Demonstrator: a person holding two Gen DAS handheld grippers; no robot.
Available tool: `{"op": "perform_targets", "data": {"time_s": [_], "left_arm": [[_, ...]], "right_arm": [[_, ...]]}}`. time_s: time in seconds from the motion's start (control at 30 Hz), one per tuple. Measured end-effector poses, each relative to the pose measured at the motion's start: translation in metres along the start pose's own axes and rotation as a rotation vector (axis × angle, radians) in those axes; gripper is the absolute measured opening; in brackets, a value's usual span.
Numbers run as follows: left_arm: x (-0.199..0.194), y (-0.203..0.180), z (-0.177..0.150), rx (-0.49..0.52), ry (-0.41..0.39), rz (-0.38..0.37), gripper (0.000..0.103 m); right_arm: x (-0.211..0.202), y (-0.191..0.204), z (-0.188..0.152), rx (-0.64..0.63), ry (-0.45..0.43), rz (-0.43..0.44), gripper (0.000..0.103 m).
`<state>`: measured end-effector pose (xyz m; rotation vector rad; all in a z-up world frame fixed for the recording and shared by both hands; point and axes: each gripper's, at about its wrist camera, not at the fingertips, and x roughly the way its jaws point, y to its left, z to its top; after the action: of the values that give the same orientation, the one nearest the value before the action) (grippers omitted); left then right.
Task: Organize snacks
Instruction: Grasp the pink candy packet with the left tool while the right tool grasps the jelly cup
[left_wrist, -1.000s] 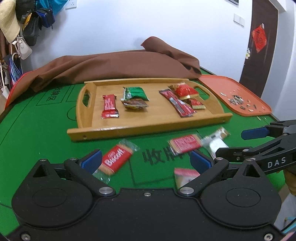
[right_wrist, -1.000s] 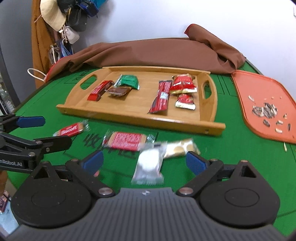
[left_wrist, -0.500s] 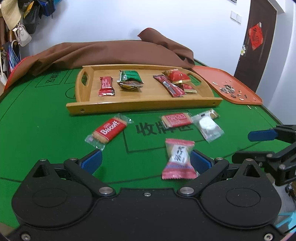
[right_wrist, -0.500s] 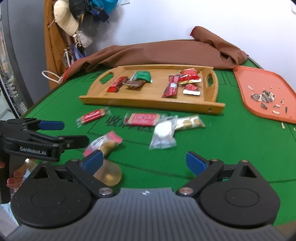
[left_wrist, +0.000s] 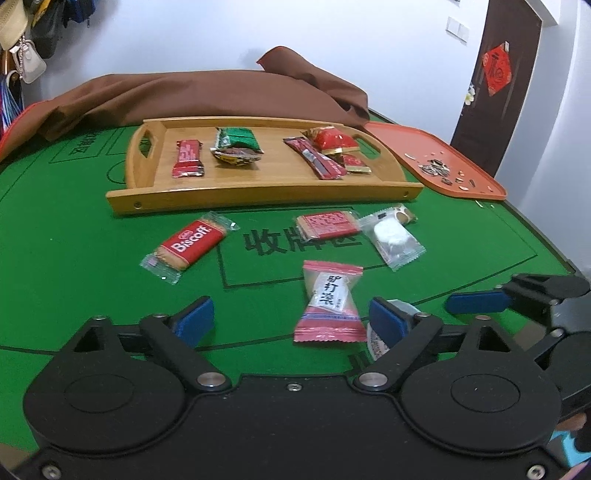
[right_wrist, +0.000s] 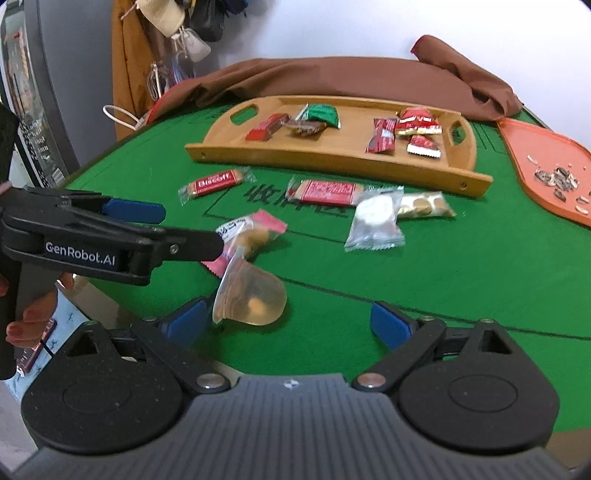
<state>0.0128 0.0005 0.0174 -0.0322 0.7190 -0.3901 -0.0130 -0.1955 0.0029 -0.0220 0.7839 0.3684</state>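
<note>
A pink-wrapped candy (left_wrist: 328, 302) (right_wrist: 255, 229) lies flat on the green table between the fingers of my left gripper (left_wrist: 291, 319) (right_wrist: 173, 229). Its jaws are closing and the pads stand clear of the wrapper. A clear jelly cup (right_wrist: 251, 295) (left_wrist: 380, 339) lies on its side just inside the left finger of my right gripper (right_wrist: 288, 323), which is wide open. A Biscoff pack (left_wrist: 192, 243), a red wafer pack (left_wrist: 327, 223), a white round snack (left_wrist: 393, 240) and a biscuit pack (right_wrist: 424, 206) lie loose before the wooden tray (left_wrist: 258, 195) (right_wrist: 332, 162), which holds several snacks.
An orange tray (left_wrist: 399, 140) (right_wrist: 535, 147) with sunflower seeds sits at the right. A brown cloth (left_wrist: 184, 96) is heaped behind the wooden tray. Bags and a hat (right_wrist: 162, 14) hang at the far left. The table's near edge runs just under both grippers.
Both grippers have pulled back from the tray toward the table's near edge. The pink candy and jelly cup have come between their fingers. The left jaws have narrowed.
</note>
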Motion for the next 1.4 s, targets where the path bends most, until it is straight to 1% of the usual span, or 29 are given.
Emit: {"op": "perform_targets", "data": {"time_s": [0.03, 0.1, 0.17, 0.23, 0.43, 0.53, 0.6, 0.67, 0.8, 0.87, 1.0, 1.1, 1.17, 1.3, 1.4], "left_arm": [[0.002, -0.001, 0.000, -0.001, 0.007, -0.005, 0.077], [0.007, -0.002, 0.001, -0.008, 0.019, -0.016, 0.073], [0.012, -0.003, 0.002, -0.018, 0.032, -0.025, 0.067], [0.017, -0.003, 0.002, -0.025, 0.043, -0.036, 0.065], [0.024, -0.009, 0.007, -0.019, 0.042, -0.011, 0.065], [0.027, -0.011, 0.008, -0.010, 0.043, -0.006, 0.065], [0.028, -0.013, 0.008, -0.006, 0.041, -0.004, 0.061], [0.028, -0.015, 0.008, 0.000, 0.038, -0.002, 0.050], [0.028, -0.014, 0.008, -0.019, 0.036, -0.026, 0.039], [0.028, -0.013, 0.008, -0.026, 0.040, -0.042, 0.031], [0.027, -0.014, 0.008, -0.034, 0.039, -0.042, 0.028], [0.027, -0.012, 0.010, -0.053, 0.038, -0.036, 0.028], [0.027, -0.009, 0.011, -0.054, 0.035, -0.009, 0.028], [0.025, -0.001, 0.014, -0.068, 0.028, 0.032, 0.028], [0.022, 0.005, 0.015, -0.078, 0.021, 0.063, 0.028]], "right_arm": [[0.001, 0.001, -0.001, -0.001, -0.008, -0.007, 0.097], [0.001, 0.004, -0.002, -0.008, -0.016, -0.030, 0.096], [0.002, 0.006, -0.002, -0.005, -0.021, -0.037, 0.095], [0.002, 0.007, -0.002, -0.012, -0.024, -0.047, 0.095], [0.003, 0.012, -0.005, -0.038, -0.032, -0.076, 0.092], [0.004, 0.014, -0.006, -0.040, -0.037, -0.086, 0.089], [0.004, 0.017, -0.007, -0.045, -0.042, -0.098, 0.088], [0.005, 0.019, -0.008, -0.048, -0.046, -0.110, 0.088], [0.005, 0.019, -0.007, -0.034, -0.045, -0.116, 0.086], [0.004, 0.020, -0.008, -0.032, -0.046, -0.121, 0.085], [0.003, 0.023, -0.009, -0.034, -0.049, -0.129, 0.082], [0.002, 0.024, -0.008, -0.037, -0.042, -0.128, 0.078], [0.001, 0.025, -0.007, -0.042, -0.037, -0.118, 0.071], [0.001, 0.030, -0.006, -0.052, -0.032, -0.106, 0.063], [-0.001, 0.031, -0.005, -0.055, -0.032, -0.095, 0.051]]}}
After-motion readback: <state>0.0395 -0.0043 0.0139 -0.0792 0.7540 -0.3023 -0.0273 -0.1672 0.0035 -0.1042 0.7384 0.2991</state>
